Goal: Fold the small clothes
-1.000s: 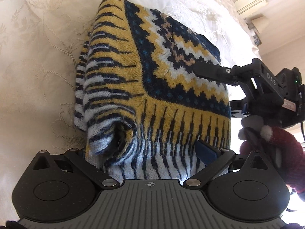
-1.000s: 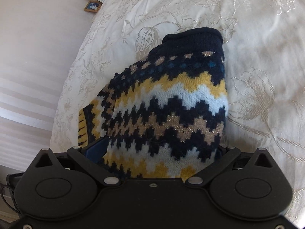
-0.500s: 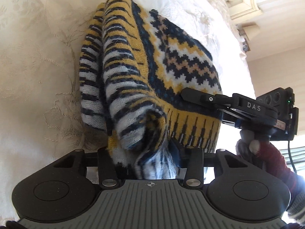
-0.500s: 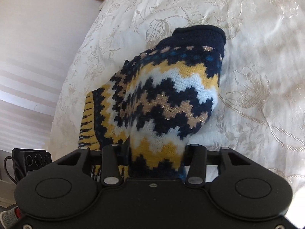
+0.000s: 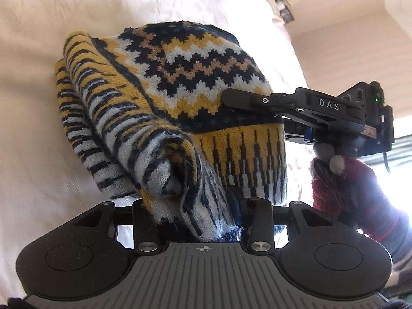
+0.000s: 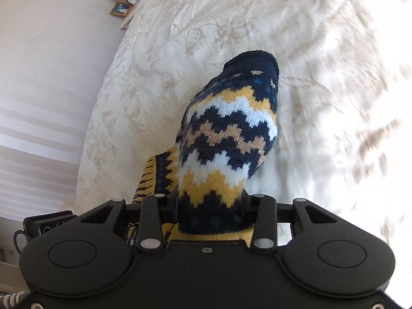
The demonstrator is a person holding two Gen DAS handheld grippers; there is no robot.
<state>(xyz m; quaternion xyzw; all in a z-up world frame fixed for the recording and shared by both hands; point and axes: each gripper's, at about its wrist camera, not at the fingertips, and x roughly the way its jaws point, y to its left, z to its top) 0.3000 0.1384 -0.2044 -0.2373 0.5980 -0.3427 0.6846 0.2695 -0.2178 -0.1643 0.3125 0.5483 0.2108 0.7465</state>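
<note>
Both grippers (image 5: pixel 200 221) (image 6: pixel 209 213) on sweater (image 5: pixel 206 82)

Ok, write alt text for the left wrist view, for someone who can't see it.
The left gripper is clamped on the bunched striped hem of a small yellow, navy and white patterned sweater, held up over a cream bedspread. To the right, the right gripper, held by a hand in a red glove, grips the same sweater.
</note>
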